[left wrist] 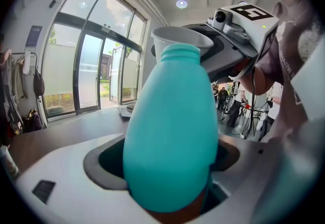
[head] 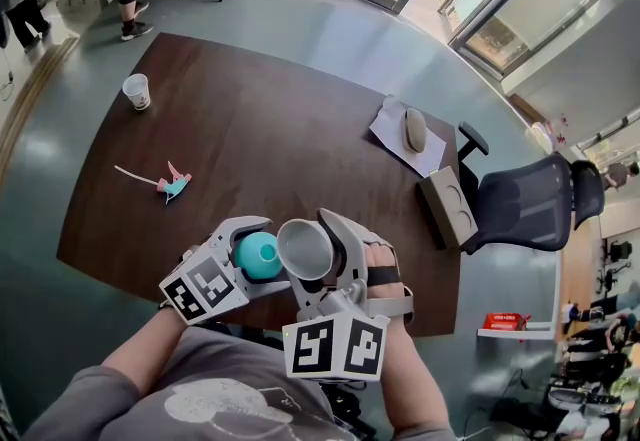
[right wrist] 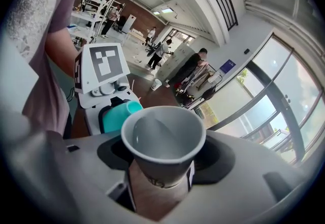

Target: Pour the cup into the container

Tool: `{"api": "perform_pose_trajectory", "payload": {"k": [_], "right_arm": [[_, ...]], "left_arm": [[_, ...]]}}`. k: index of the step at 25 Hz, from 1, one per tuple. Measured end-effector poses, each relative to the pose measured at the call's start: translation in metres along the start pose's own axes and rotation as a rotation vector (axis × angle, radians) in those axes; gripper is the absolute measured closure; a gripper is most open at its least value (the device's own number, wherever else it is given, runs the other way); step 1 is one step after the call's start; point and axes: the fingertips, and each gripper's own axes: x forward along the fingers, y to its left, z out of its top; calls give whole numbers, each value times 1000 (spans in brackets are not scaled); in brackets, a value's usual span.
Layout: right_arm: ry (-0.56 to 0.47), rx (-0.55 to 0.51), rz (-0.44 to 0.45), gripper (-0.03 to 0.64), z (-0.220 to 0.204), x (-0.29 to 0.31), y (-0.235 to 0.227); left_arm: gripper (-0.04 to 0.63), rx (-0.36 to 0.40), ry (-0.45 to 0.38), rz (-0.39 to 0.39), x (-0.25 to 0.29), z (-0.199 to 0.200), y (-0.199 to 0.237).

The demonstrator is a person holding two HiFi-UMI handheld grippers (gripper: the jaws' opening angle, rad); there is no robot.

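A teal bottle-shaped container (head: 258,255) is held between the jaws of my left gripper (head: 250,241), just above the near edge of the table. In the left gripper view the container (left wrist: 170,131) fills the middle, with the left gripper (left wrist: 170,169) shut on its body. A white paper cup (head: 304,249) sits right beside it, with my right gripper (head: 318,255) shut on it. The cup (right wrist: 162,139) tilts its open mouth toward the camera in the right gripper view, pinched low by the right gripper (right wrist: 162,169). I see only a pale inside. The cup's rim (left wrist: 180,40) stands just behind the container's neck.
On the dark wooden table (head: 260,139) stand a second paper cup (head: 136,91) at the far left, a small teal and pink object (head: 173,184), a sheet with a mouse (head: 412,129) and a box (head: 448,209) at the right edge. An office chair (head: 530,201) stands to the right.
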Motion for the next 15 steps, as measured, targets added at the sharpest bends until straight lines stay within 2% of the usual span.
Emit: {"api": "perform_pose_trajectory", "payload": {"k": [15], "right_arm": [[49,-103,1,322,-4,5,-1]], "left_arm": [[164,-19,21,-8,5,-4,0]]}}
